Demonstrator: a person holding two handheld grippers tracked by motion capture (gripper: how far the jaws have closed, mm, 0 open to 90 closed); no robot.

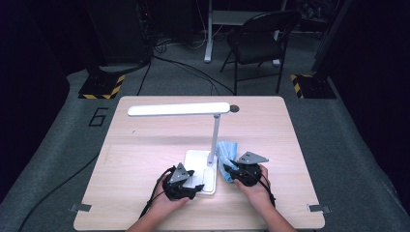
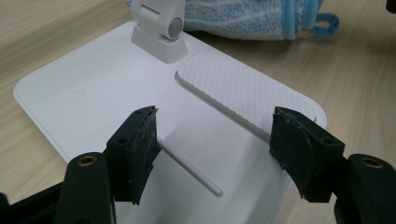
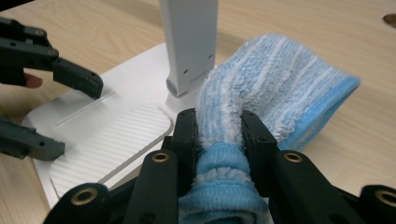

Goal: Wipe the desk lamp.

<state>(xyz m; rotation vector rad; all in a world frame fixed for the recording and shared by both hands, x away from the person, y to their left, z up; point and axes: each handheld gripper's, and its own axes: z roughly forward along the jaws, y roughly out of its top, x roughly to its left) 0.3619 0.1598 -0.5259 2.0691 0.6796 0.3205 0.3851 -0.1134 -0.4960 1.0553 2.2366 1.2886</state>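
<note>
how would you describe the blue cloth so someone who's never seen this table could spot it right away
Start at the white desk lamp standing mid-table, and look just right of its upright post. There the cloth lies against the lamp's base, one end pinched in the right gripper. It is the only soft, fuzzy thing on the table, pale blue with white stripes and a brighter blue edge.

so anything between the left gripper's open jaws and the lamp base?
Nothing visible. The left gripper hangs over the lamp base, jaws spread across its near end, only bare white surface between them. The blue cloth lies beyond the post, clamped in the right gripper.
</note>
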